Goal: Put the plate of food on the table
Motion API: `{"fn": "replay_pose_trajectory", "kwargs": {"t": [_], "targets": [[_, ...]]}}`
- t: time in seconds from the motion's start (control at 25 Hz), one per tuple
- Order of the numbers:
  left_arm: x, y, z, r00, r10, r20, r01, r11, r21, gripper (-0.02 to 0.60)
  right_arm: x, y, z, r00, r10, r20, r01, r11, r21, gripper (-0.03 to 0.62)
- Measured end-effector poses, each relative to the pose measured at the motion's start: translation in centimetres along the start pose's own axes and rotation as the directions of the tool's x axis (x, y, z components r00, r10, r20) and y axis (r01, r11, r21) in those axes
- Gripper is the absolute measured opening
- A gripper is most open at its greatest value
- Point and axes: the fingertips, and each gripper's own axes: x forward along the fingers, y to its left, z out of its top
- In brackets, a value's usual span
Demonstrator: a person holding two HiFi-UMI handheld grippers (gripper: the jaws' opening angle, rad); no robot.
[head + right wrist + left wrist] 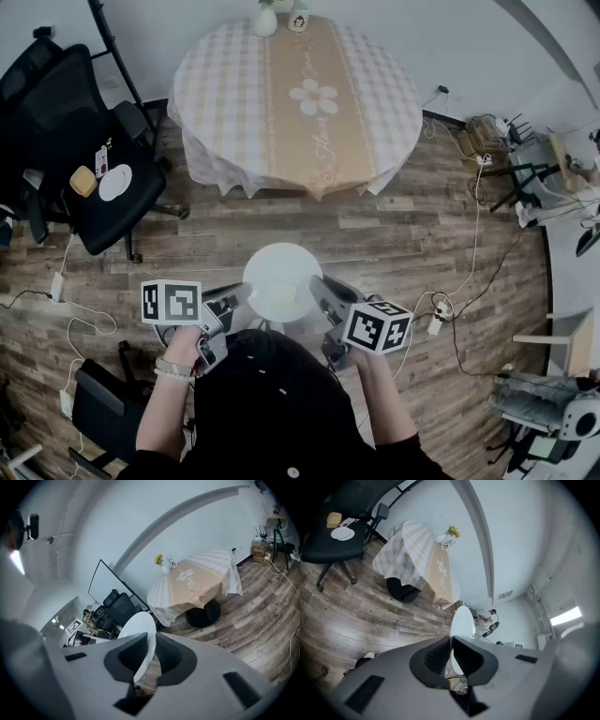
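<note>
The wood-plank floor [422, 244] fills most of the head view. On it stands the round table [234, 94], under a checked cloth with a beige flower runner [314, 94] down its middle. A black office chair [56, 103] stands left of the table. The white plate [281, 267] is held over the floor, on the person's side of the table and well apart from it, with a pale piece of food [272, 296] near its near edge. The left gripper [239, 302] is clamped on the plate's left rim and the right gripper [323, 291] on its right rim. Each gripper view shows the rim pinched between the jaws. A white vase [265, 19] of flowers stands at the table's far edge. A small plate [115, 182] and a yellow block [83, 180] lie side by side on the chair's seat.
</note>
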Motion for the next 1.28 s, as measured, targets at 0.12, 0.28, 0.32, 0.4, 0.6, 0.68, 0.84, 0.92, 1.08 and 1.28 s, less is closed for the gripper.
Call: {"fn": "replay_pose_trajectory", "kwargs": {"t": [0.12, 0.28, 0.32, 0.4, 0.6, 0.68, 0.84, 0.92, 1.08, 1.28], "targets": [[0.13, 0.08, 0.14, 1.0, -0.002, -0.001, 0.002, 1.0, -0.003, 0.009, 0.17, -0.11, 0.09, 1.0, 0.001, -0.003, -0.001, 1.0, 0.0, 0.032], [0.19, 0.17, 0.47, 1.0, -0.002, -0.007, 0.002, 1.0, -0.002, 0.009, 0.41, -0.14, 0.26, 1.0, -0.003, -0.002, 0.003, 1.0, 0.003, 0.032], [0.2, 0.16, 0.52, 1.0, -0.002, -0.008, 0.002, 1.0, -0.001, 0.008, 0.41, -0.18, 0.26, 1.0, -0.005, -0.001, 0.005, 1.0, 0.005, 0.032], [0.26, 0.14, 0.58, 1.0, -0.005, -0.01, 0.005, 1.0, 0.0, 0.009, 0.41, -0.3, 0.25, 1.0, -0.009, 0.001, 0.009, 1.0, 0.01, 0.032], [0.46, 0.13, 0.42, 1.0, -0.007, -0.015, 0.007, 1.0, -0.005, 0.009, 0.37, -0.64, 0.14, 1.0, -0.016, 0.0, 0.016, 1.0, 0.024, 0.032], [0.52, 0.14, 0.43, 1.0, -0.007, -0.016, 0.007, 1.0, -0.006, 0.009, 0.4, -0.69, 0.07, 1.0, -0.017, -0.004, 0.017, 1.0, 0.026, 0.032], [0.48, 0.14, 0.38, 1.0, -0.009, -0.019, 0.009, 1.0, -0.005, 0.008, 0.45, -0.73, -0.02, 1.0, -0.026, -0.006, 0.026, 0.999, 0.028, 0.032], [0.41, 0.17, 0.34, 1.0, -0.012, -0.022, 0.012, 1.0, -0.006, 0.008, 0.45, -0.68, -0.06, 1.0, -0.031, -0.002, 0.031, 0.999, 0.031, 0.032], [0.51, 0.38, 0.39, 0.999, -0.016, -0.028, 0.016, 1.0, -0.001, 0.009, 0.55, -0.77, -0.18, 0.999, -0.038, 0.003, 0.038, 0.999, 0.035, 0.032], [0.24, 0.64, 0.72, 0.999, -0.026, -0.035, 0.027, 1.0, 0.003, 0.009, 0.84, -0.45, -0.13, 0.998, -0.053, 0.019, 0.052, 0.998, 0.039, 0.032]]}}
